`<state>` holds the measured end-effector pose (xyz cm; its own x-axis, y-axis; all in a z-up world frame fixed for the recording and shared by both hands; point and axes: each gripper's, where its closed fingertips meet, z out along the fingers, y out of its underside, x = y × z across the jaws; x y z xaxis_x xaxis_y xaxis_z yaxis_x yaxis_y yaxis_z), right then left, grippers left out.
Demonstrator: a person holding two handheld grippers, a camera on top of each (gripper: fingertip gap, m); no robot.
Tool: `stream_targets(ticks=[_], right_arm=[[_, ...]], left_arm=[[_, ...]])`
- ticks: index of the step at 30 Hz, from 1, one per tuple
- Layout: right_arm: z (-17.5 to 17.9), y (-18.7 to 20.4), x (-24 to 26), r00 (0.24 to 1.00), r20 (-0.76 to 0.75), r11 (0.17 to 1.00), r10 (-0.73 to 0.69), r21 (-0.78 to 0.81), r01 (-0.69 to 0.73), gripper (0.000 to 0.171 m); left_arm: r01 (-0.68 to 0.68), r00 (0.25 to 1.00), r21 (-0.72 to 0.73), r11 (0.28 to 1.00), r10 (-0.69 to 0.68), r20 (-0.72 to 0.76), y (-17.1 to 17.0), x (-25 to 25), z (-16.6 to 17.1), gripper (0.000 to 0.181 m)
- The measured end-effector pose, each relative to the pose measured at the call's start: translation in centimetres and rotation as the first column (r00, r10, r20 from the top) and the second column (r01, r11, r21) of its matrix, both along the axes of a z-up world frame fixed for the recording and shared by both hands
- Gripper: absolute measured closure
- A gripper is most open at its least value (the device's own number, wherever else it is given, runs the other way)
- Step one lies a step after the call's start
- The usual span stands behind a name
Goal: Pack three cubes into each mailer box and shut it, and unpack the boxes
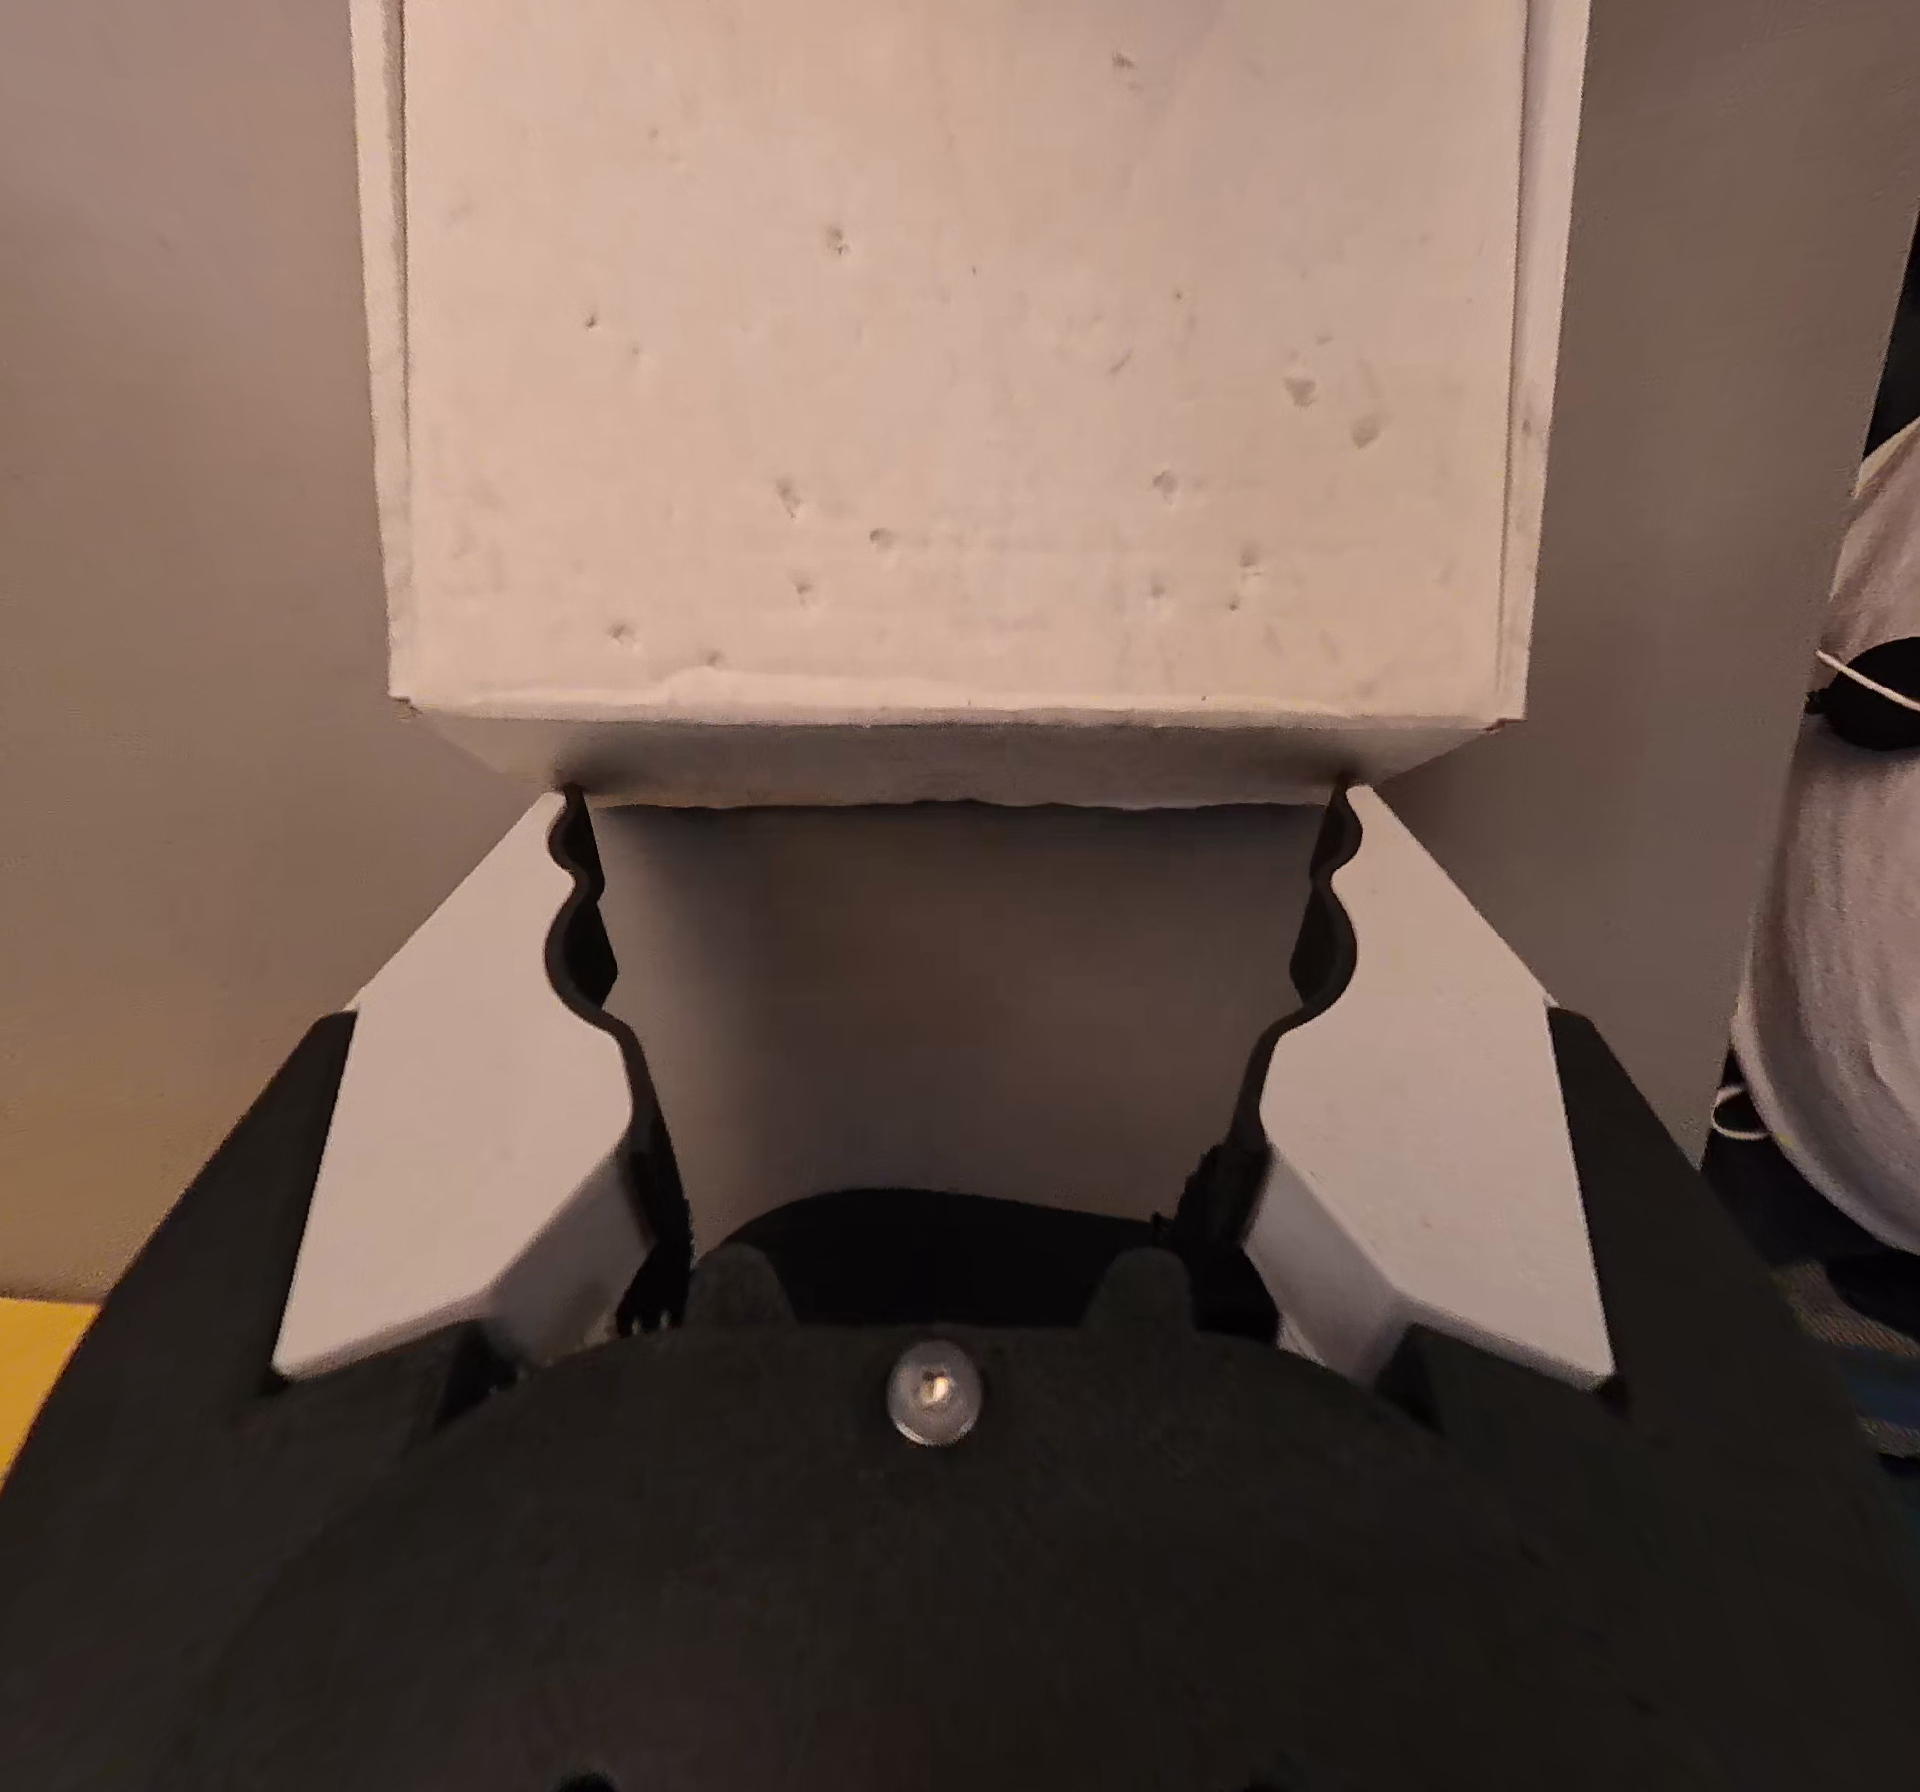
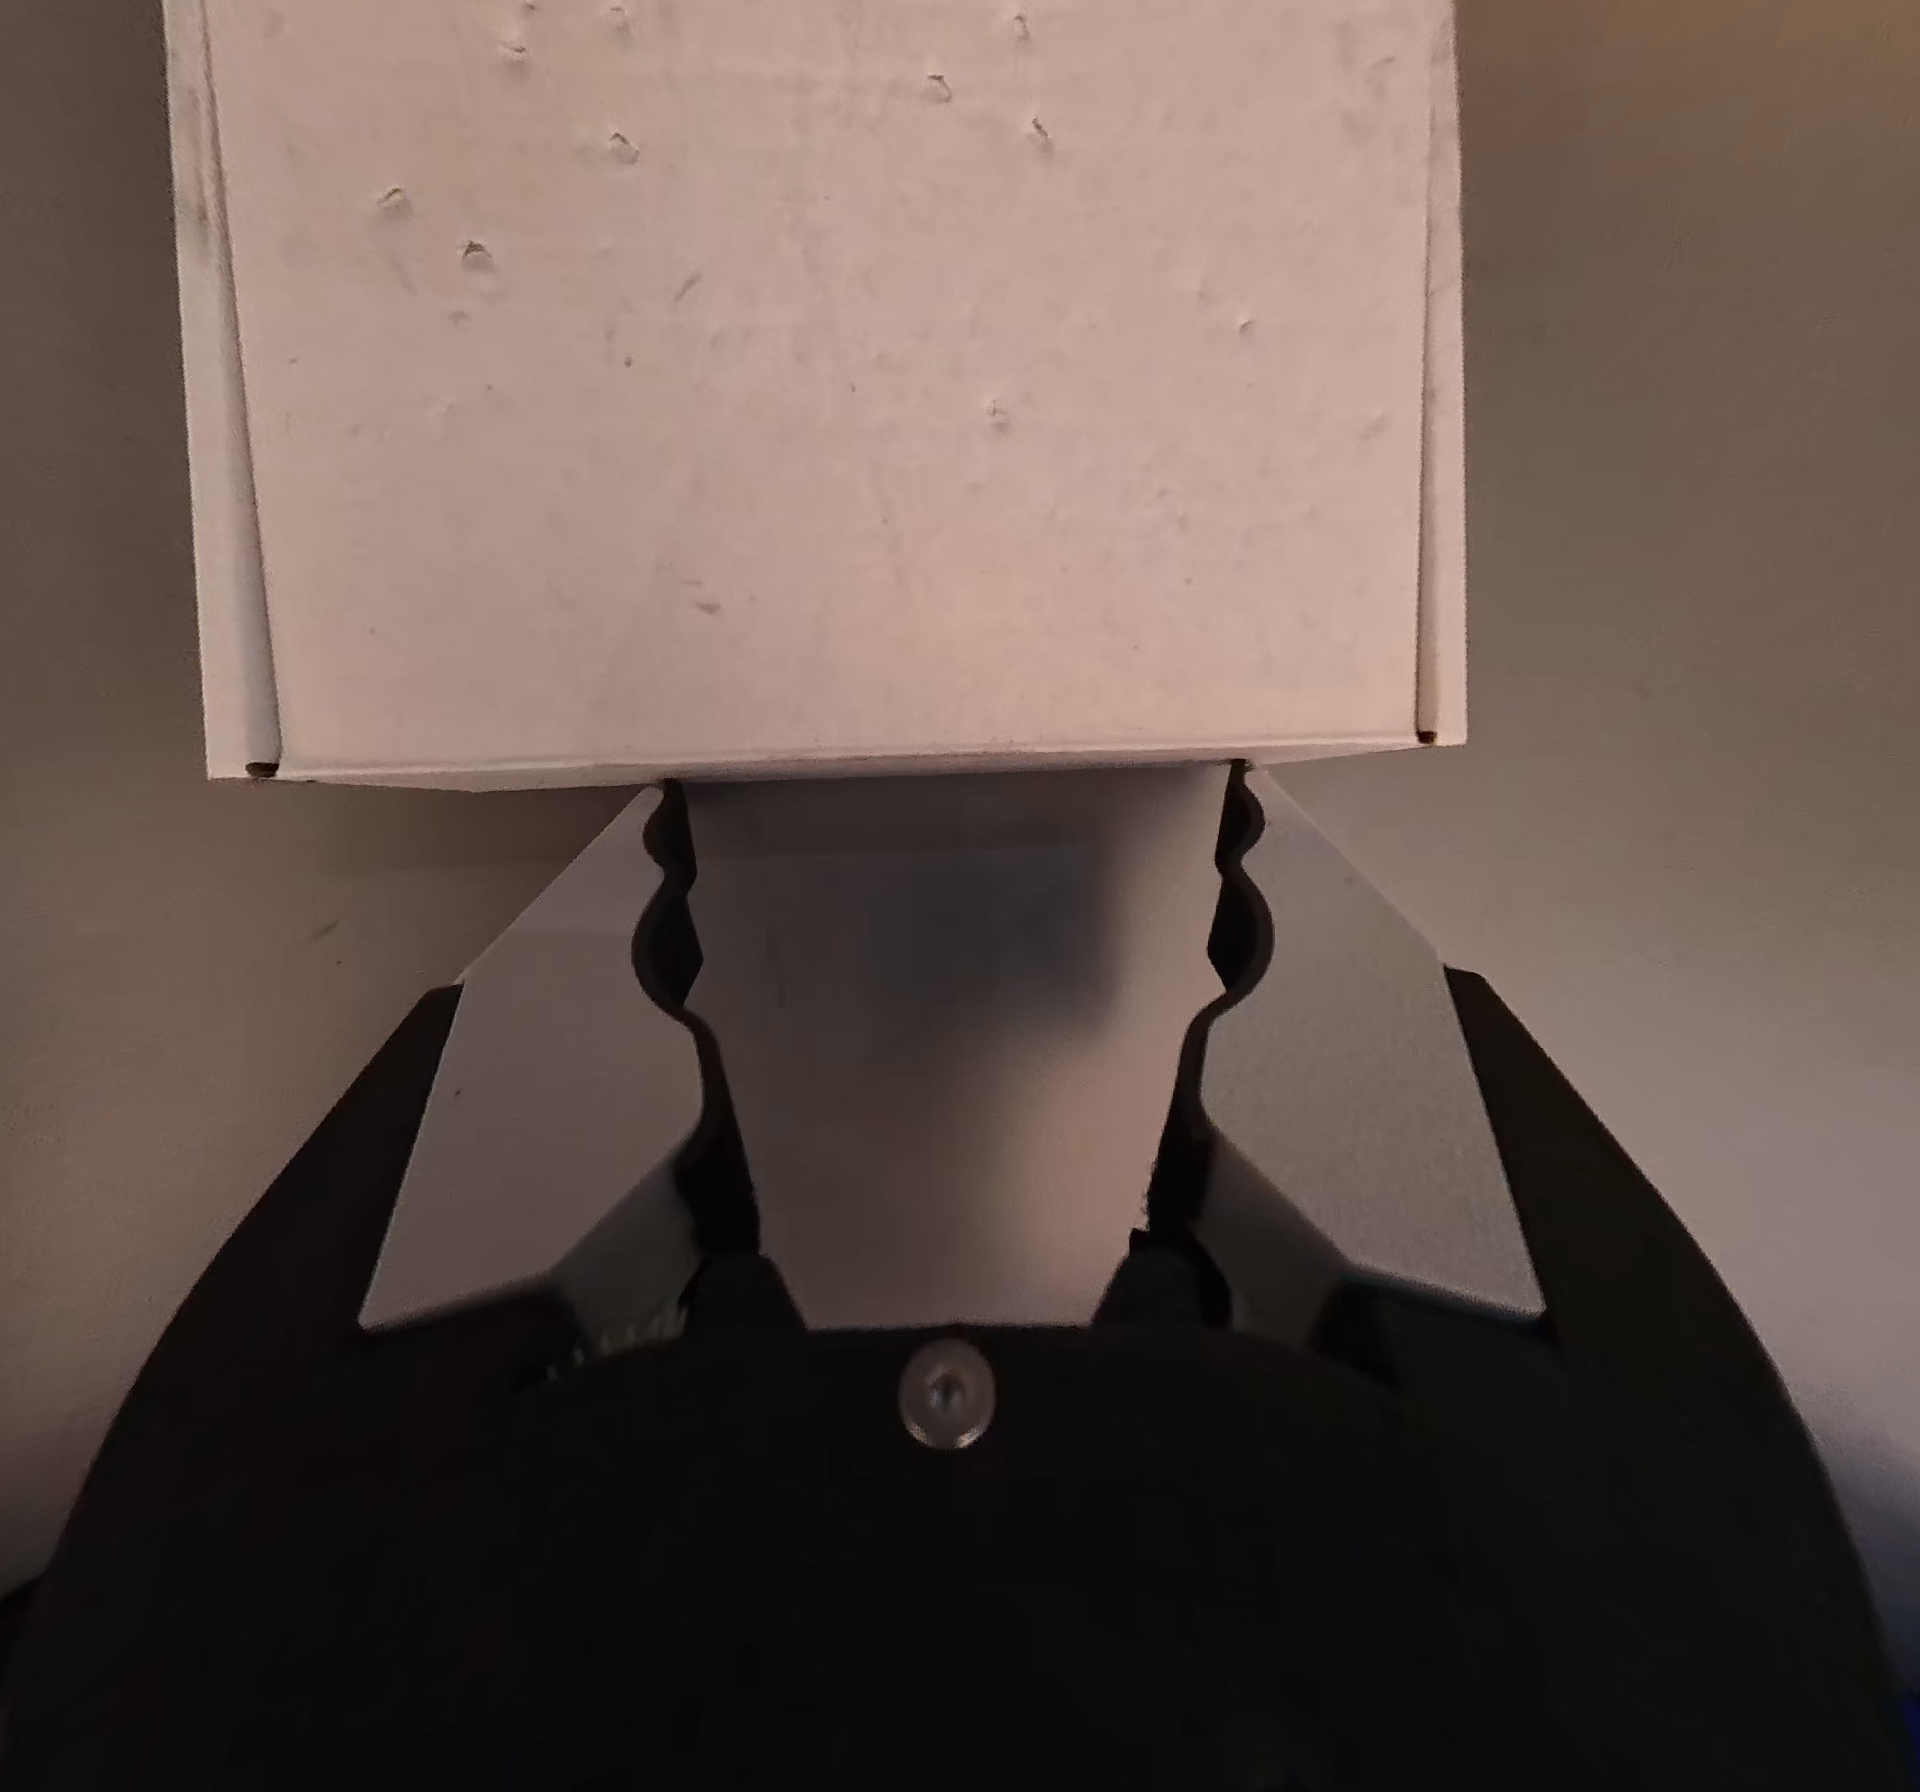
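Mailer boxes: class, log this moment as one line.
left hand-held gripper: open, at white mailer box | right hand-held gripper: open, at white mailer box | cubes: unseen

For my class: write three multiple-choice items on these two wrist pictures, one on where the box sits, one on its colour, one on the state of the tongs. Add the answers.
1. In the left wrist view, where is the mailer box relative to the left tongs?
A. Just beyond the fingertips
B. Behind the camera
C. Clamped sideways between the fingers

2. What colour is the mailer box in the right wrist view?
A. Brown
B. White
C. Blue

3. How do the right tongs stand?
A. Shut tight
B. Open
C. Holding a cube

Answers: 1 A, the box's near edge meets the fingertips; 2 B, its dented panel is white; 3 B, a wide gap separates the fingers.
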<state>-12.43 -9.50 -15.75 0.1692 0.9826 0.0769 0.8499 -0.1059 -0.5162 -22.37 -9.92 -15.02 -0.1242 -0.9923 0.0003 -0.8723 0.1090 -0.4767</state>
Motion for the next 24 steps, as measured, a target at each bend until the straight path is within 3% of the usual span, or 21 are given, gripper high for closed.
stream_targets(ticks=[5, 8, 24], right_arm=[[0.0, 0.0, 0.1, 1.000, -0.017, 1.000, -0.012, -0.004, 0.012, 0.068], [-0.3, -0.7, 0.6, 1.000, 0.012, 0.999, -0.028, -0.045, 0.028, 0.060], [-0.2, -0.2, -0.7, 0.999, -0.037, 1.000, -0.011, -0.005, 0.011, 0.057]], left_arm=[[0.000, 0.998, -0.010, 1.000, 0.001, 0.068, -0.1, 0.5, -0.2, 0.047], [-0.004, 0.998, 0.002, 1.000, 0.004, 0.069, 0.2, 0.0, -0.9, 0.059], [0.040, 0.997, 0.013, 0.999, -0.041, 0.062, 0.0, 0.5, -1.5, 0.054]])
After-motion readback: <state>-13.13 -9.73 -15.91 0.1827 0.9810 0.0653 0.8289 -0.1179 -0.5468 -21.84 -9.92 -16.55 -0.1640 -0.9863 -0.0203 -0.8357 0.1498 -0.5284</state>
